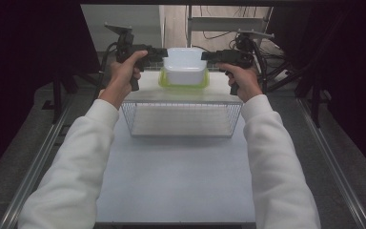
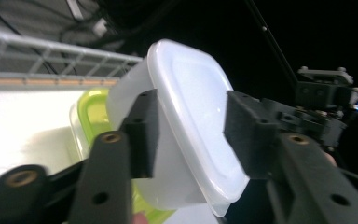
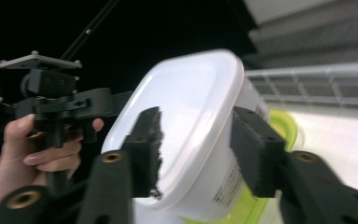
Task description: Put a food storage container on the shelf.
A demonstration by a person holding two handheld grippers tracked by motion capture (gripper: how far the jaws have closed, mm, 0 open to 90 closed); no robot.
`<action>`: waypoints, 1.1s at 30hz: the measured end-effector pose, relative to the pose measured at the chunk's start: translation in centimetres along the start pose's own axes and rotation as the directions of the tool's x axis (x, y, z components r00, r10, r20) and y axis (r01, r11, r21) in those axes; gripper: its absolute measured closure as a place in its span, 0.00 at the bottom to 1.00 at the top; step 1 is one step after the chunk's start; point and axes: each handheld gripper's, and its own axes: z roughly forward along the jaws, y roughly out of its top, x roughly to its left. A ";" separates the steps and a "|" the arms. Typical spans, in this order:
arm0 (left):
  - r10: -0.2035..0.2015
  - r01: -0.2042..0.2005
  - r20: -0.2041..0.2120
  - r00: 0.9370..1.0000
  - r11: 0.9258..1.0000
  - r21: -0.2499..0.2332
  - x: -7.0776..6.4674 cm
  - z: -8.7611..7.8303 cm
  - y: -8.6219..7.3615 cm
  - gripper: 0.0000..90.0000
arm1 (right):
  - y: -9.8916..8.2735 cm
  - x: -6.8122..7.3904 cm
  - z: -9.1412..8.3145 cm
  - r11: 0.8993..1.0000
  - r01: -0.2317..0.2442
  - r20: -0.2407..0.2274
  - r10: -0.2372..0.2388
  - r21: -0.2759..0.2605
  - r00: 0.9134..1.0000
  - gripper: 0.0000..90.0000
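A white plastic tub (image 1: 186, 64) stands upside down, base up, over a green-rimmed container (image 1: 162, 79) at the far end of the table. My left gripper (image 1: 161, 52) is at the tub's left side and my right gripper (image 1: 206, 56) at its right side, tips against or very near it. In the left gripper view the tub (image 2: 191, 93) lies behind the widely spread jaws of the open left gripper (image 2: 191, 119), with the green container (image 2: 93, 112) beneath. In the right gripper view the right gripper (image 3: 198, 140) is open too, framing the tub (image 3: 196, 93) and green rim (image 3: 282, 123).
A white wire basket (image 1: 181, 119) stands just in front of the containers, its inside bare. The white table (image 1: 176, 176) stretches toward the person. Metal rails run along both sides, and cables and a frame lie beyond the far edge.
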 end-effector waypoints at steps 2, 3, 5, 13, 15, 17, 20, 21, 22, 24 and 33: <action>0.031 -0.032 -0.026 0.999 0.999 -0.014 -0.4 -0.5 0.0 0.52 | 0.0 0.3 -0.3 1.000 0.020 0.001 -0.020 -0.012 1.000 0.50; 0.046 -0.046 -0.036 0.998 0.999 -0.019 -0.5 -0.8 -0.1 0.50 | 0.0 0.5 -0.5 0.999 0.036 0.009 -0.035 -0.016 0.999 0.48; 0.078 -0.079 -0.050 0.996 0.997 -0.020 -0.8 -1.3 -0.2 0.48 | 0.0 0.8 -0.8 0.998 0.057 0.024 -0.057 -0.014 0.998 0.45; 0.169 -0.169 -0.107 0.980 0.986 0.009 -1.2 -2.5 -2.0 0.43 | -0.8 1.1 -2.4 0.989 0.150 0.036 -0.150 -0.006 0.988 0.41; 0.192 -0.193 -0.128 0.973 0.981 0.005 -1.2 -3.1 -2.7 0.40 | -1.2 1.0 -3.2 0.984 0.178 0.042 -0.178 0.000 0.983 0.41; 0.218 -0.218 -0.133 0.967 0.976 0.009 -1.1 -3.7 -3.4 0.38 | -1.7 1.0 -4.0 0.979 0.203 0.048 -0.203 0.007 0.978 0.40; 0.249 -0.249 -0.139 0.958 0.968 0.018 -0.8 -4.7 -4.6 0.37 | -2.5 1.0 -5.2 0.972 0.233 0.049 -0.233 0.017 0.971 0.39; 0.254 -0.254 -0.141 0.957 0.967 0.016 -0.7 -5.1 -5.2 0.37 | -2.8 1.0 -5.5 0.970 0.244 0.048 -0.245 0.020 0.968 0.39; 0.256 -0.256 -0.140 0.957 0.967 0.018 -0.6 -5.3 -5.6 0.37 | -3.3 1.0 -6.0 0.966 0.258 0.054 -0.260 0.028 0.964 0.38; 0.262 -0.261 -0.135 0.955 0.965 0.026 -0.3 -5.8 -6.7 0.36 | -4.2 1.0 -6.5 0.959 0.281 0.063 -0.284 0.047 0.957 0.37; 0.328 -0.324 -0.106 0.939 0.945 0.054 0.0 -7.7 -12.1 0.34 | -9.7 0.3 -7.9 0.939 0.333 0.041 -0.337 0.087 0.941 0.35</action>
